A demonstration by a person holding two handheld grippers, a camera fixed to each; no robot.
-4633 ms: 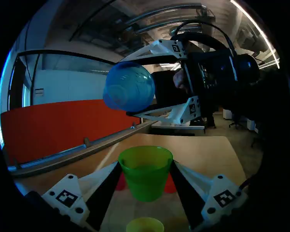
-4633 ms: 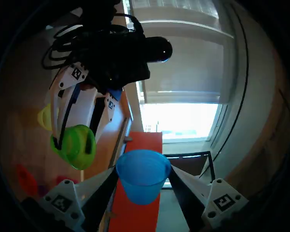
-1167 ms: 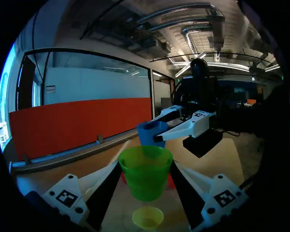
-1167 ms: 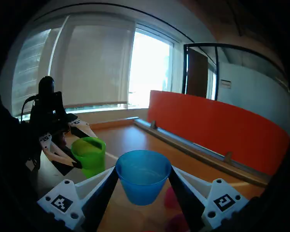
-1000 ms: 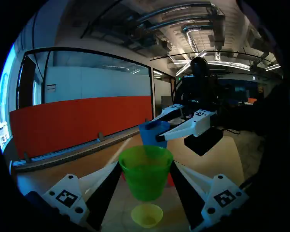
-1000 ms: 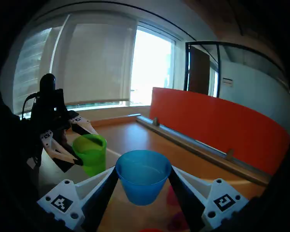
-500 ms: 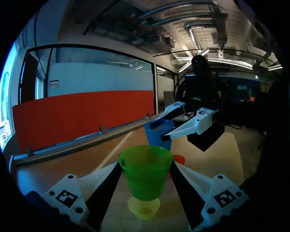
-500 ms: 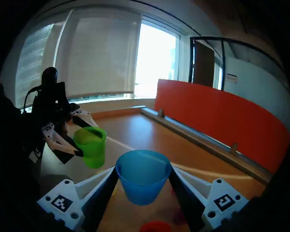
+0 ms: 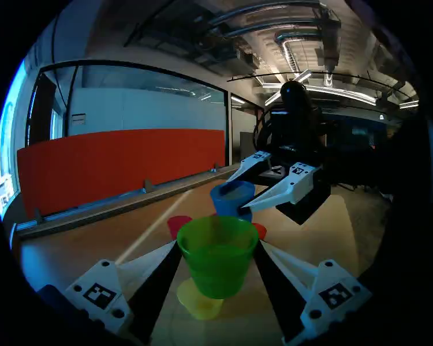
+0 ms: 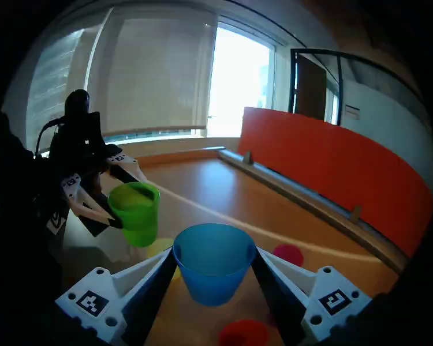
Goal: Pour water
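A green cup [image 9: 217, 262] with liquid in it stands upright between my left gripper's [image 9: 217, 271] fingers, which press on both its sides. The same green cup [image 10: 135, 213] appears at the left of the right gripper view, held above the table. My right gripper [image 10: 214, 274] is shut on an upright blue cup [image 10: 214, 262]. In the left gripper view that blue cup [image 9: 231, 199] hangs just beyond the green one, between the right gripper's white fingers [image 9: 286, 187]. Both cups are above the wooden table [image 10: 216, 196].
Small cups stand on the table below: a yellow one [image 9: 197, 300], a red one [image 9: 178, 225], another red one [image 10: 243, 333] and a pink one [image 10: 288, 254]. An orange partition [image 10: 338, 167] with a metal rail runs along the table's far edge. Bright windows lie behind.
The blue cup, tipped over the green cup 4.6 s ago, is upright again and has drawn away. Over the last second both grippers have tilted down a little, bringing the table cups into view.
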